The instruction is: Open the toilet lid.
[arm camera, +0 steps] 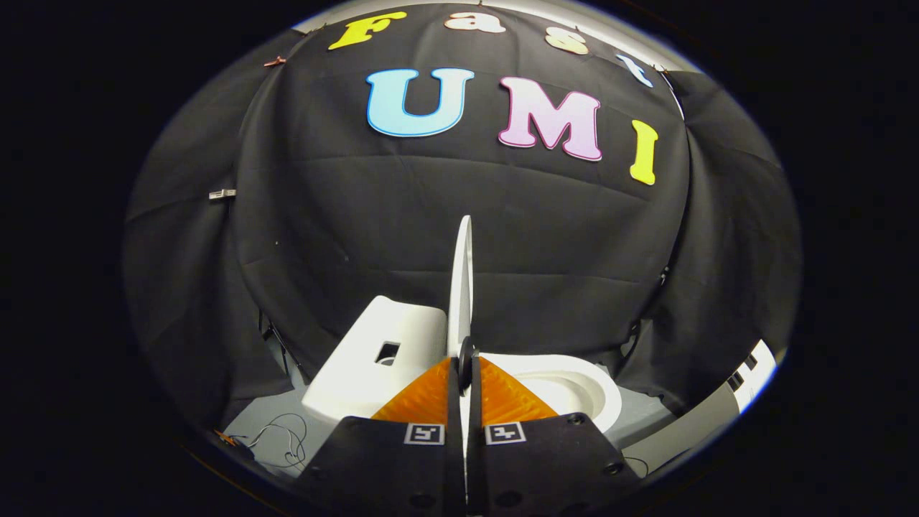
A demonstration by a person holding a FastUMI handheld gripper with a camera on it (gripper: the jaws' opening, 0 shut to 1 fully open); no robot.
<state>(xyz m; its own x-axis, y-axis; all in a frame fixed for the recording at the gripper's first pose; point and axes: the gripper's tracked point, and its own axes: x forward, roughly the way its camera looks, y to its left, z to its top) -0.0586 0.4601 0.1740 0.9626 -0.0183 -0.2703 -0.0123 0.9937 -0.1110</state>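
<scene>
A small white toilet stands just ahead of my fingers, with its tank (373, 355) to the left and its open bowl (574, 391) to the right. The white lid (461, 287) stands upright, seen edge-on, rising between tank and bowl. My gripper (465, 373) is shut on the lid's near edge, one pad pressed on each face. The lower part of the lid is hidden between the pads.
The toilet rests on a grey floor (632, 424). Thin loose wires (283, 434) lie on the floor left of the tank. Black cloth (359, 215) closes the booth behind and at both sides. A pale bar (718, 413) runs along the floor beyond the bowl.
</scene>
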